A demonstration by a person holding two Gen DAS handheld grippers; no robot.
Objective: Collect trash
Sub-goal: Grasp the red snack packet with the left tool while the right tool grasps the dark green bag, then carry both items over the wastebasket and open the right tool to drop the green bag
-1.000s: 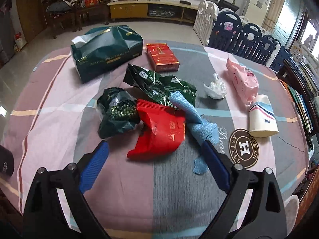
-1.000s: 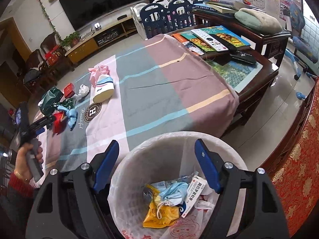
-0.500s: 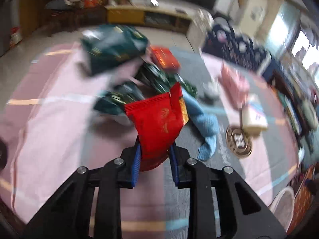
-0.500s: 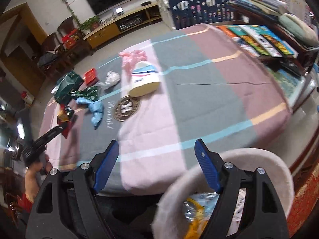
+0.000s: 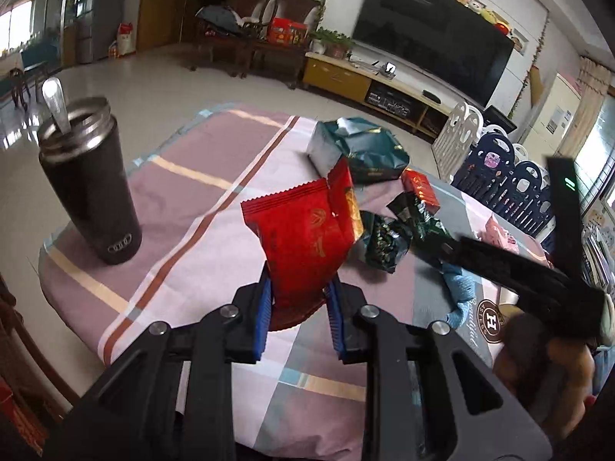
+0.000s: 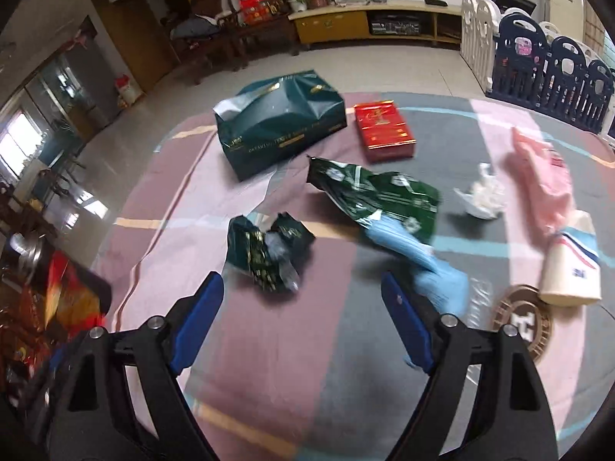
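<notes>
My left gripper point(image 5: 300, 296) is shut on a red snack wrapper point(image 5: 307, 238) and holds it up above the striped tablecloth point(image 5: 184, 230). My right gripper point(image 6: 303, 299) hangs over the table with its jaws opening and nothing between them. A crumpled dark green wrapper point(image 6: 269, 253) lies just beyond its fingertips. Behind that wrapper are a flat green patterned wrapper point(image 6: 376, 192) and a blue cloth point(image 6: 419, 265). A white crumpled tissue point(image 6: 482, 196) lies further right. At the left edge of the right wrist view the red wrapper point(image 6: 65, 299) shows as a blur.
A large dark green bag point(image 6: 276, 123) and a red box point(image 6: 384, 130) lie at the far side. A pink packet point(image 6: 542, 180) and a white tube point(image 6: 572, 265) are on the right. A dark flask point(image 5: 90, 184) with a spoon stands near the table's left corner.
My left gripper closed on the red wrapper and lifted it off the pile toward the left. My right gripper swung away from the waste bin to above the trash on the table.
</notes>
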